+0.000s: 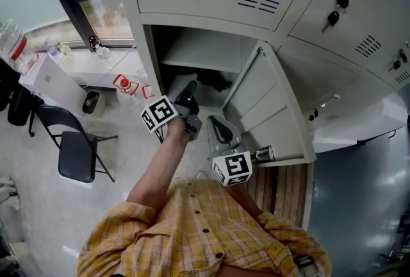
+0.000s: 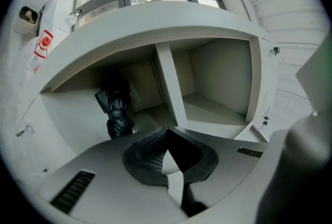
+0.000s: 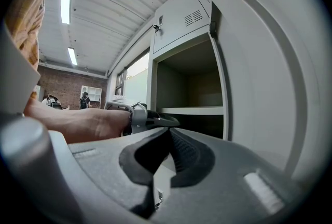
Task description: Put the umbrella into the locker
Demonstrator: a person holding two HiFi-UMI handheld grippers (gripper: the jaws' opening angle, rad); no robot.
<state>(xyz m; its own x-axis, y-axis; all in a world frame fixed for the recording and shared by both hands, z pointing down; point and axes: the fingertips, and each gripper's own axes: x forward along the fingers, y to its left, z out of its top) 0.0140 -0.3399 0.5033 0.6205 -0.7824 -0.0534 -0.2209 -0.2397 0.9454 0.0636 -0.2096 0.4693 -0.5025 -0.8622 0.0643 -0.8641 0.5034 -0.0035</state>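
Left claw clenched on nothing, facing the open locker; umbrella sits inside; right claw clenched, empty.

Yellow plaid buttoned shirt; left gripper and right gripper grey, black-padded, with black-and-white marker cubes

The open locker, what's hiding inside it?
A black folded umbrella sits in the locker under its shelf, near the back wall. Nothing shows above the shelf. The umbrella's far side is hidden.
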